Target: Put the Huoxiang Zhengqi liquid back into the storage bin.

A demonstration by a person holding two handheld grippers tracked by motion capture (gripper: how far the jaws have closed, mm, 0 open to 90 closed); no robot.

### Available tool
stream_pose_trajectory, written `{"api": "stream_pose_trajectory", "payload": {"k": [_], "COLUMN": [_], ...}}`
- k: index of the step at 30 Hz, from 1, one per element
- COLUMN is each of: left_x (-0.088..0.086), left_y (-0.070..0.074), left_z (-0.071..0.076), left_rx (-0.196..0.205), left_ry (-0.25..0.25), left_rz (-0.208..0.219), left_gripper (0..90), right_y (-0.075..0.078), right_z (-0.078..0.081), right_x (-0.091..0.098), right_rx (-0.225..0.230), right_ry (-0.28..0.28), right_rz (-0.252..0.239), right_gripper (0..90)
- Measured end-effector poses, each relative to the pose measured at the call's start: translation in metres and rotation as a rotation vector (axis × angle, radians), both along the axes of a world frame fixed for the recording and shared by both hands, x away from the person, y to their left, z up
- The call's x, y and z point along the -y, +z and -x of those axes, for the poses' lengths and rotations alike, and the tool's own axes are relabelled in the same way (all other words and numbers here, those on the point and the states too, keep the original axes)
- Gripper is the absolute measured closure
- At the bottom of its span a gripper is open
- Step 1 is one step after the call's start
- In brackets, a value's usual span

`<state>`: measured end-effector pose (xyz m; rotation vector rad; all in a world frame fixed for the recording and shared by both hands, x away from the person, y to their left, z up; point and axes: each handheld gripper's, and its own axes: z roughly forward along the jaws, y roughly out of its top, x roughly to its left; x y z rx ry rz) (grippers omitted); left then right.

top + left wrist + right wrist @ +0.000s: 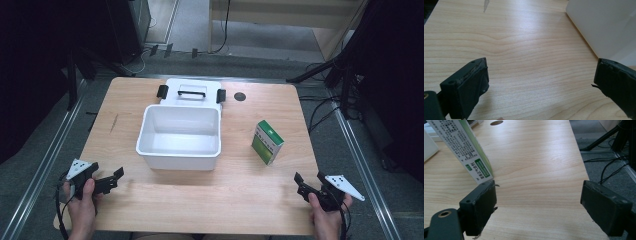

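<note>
Small green-and-white cardboard carton [267, 142] upright on counter [200, 195]: probably light, crushable; pinch broad faces mid-height. Right claw [308, 180] wide, empty; left claw [113, 178] likewise.

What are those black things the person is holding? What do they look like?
Two handheld tongs, left and right. Each is black with two blocky, rubber-faced fingers, a grey three-cornered plate dotted with dark spots on top, and a black cable trailing behind. No sleeves show.

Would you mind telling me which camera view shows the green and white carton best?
The high view: the green and white carton stands whole on the table, right of the white bin. The right gripper view catches just its printed lower side, cropped at the top left. In the left gripper view I see wood and the bin wall.
</note>
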<state>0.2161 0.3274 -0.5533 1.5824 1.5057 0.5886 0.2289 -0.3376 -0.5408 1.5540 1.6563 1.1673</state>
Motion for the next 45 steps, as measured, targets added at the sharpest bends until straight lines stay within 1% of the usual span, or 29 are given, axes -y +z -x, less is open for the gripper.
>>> {"api": "stream_pose_trajectory", "payload": {"k": [6,11,14,16,17,18,21,23,24,26,28,29,32,35,36,38,39,40,41,45], "left_x": [0.000,0.000,0.000,0.000,0.000,0.000,0.000,0.000,0.000,0.000,0.000,0.000,0.000,0.000,0.000,0.000,0.000,0.000,0.000,-0.001], "left_y": [0.000,0.000,0.000,0.000,0.000,0.000,0.000,0.000,0.000,0.000,0.000,0.000,0.000,0.000,0.000,0.000,0.000,0.000,0.000,0.000], "left_z": [0.000,0.000,0.000,0.000,0.000,0.000,0.002,0.002,0.002,0.002,0.002,0.002,0.002,0.003,0.003,0.004,0.004,0.004,0.004,0.005], "left_rx": [0.000,-0.002,-0.002,0.000,0.003,0.005,0.003,0.003,0.003,0.003,0.004,0.004,0.003,0.001,0.001,0.003,0.005,0.006,0.007,0.009], "left_ry": [-0.002,-0.004,-0.005,-0.006,-0.005,-0.005,-0.006,-0.007,-0.007,-0.006,-0.004,-0.006,-0.008,-0.013,-0.012,-0.011,-0.012,-0.010,-0.009,-0.024], "left_rz": [-0.004,0.005,0.005,0.005,0.006,0.007,0.009,0.007,0.006,0.006,0.006,0.008,0.007,0.005,0.005,0.006,0.006,0.008,0.009,0.013], "left_gripper": [0.7,0.7,0.6,0.7,0.6,0.7,0.6,0.7,0.7,0.7,0.7,0.7,0.7,0.6,0.7,0.6,0.7,0.6,0.7,0.7], "right_y": [0.000,0.000,0.000,0.001,0.003,0.004,0.007,0.010,0.011,0.012,0.012,0.013,0.018,0.025,0.027,0.031,0.033,0.036,0.038,0.046], "right_z": [0.000,0.000,0.000,0.000,0.001,0.002,0.002,0.001,0.001,0.001,0.000,-0.002,-0.004,-0.008,-0.010,-0.015,-0.016,-0.020,-0.022,-0.029], "right_x": [-0.001,-0.005,-0.006,-0.005,-0.004,-0.002,-0.002,-0.003,-0.004,-0.005,-0.007,-0.008,-0.008,-0.010,-0.011,-0.014,-0.015,-0.018,-0.020,-0.027], "right_rx": [-0.005,-0.011,-0.013,-0.013,-0.009,0.000,0.004,-0.002,-0.011,-0.016,-0.039,-0.061,-0.072,-0.100,-0.118,-0.161,-0.174,-0.204,-0.224,-0.278], "right_ry": [0.000,0.009,0.015,0.028,0.036,0.042,0.045,0.053,0.071,0.080,0.110,0.127,0.134,0.142,0.151,0.181,0.194,0.204,0.212,0.261], "right_rz": [0.010,0.053,0.060,0.043,0.013,-0.010,0.006,0.000,0.006,0.010,0.034,0.047,0.044,0.057,0.062,0.091,0.105,0.131,0.153,0.212], "right_gripper": [13.7,13.7,14.0,17.1,19.5,19.6,19.7,19.8,19.9,20.0,19.9,19.8,19.8,19.1,18.8,18.0,18.1,17.9,17.6,17.6]}}
